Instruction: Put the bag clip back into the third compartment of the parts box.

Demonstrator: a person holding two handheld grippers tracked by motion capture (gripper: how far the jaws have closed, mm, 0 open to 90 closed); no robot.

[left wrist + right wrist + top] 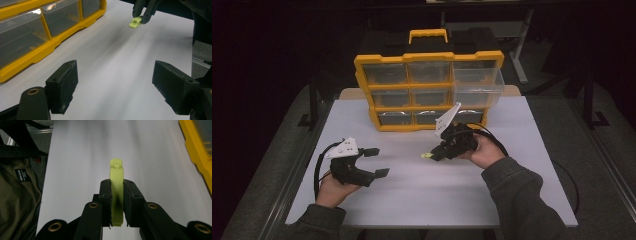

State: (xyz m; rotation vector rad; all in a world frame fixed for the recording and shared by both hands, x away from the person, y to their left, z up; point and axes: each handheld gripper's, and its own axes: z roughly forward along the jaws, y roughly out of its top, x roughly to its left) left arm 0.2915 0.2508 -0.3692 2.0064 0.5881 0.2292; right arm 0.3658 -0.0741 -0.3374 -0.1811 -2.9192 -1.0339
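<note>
White table (155, 150); jacket label (22, 175) writing too small to read.

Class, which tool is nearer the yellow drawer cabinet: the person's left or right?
Right. The right tool, gripping a small lime clip, is just before the cabinet; the left tool sits open, farther back toward the person.

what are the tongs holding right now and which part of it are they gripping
The right tongs pinch a small yellow-green plastic clip by its rear end, flat sides between the pads. The left tongs stand open, holding nothing.
</note>
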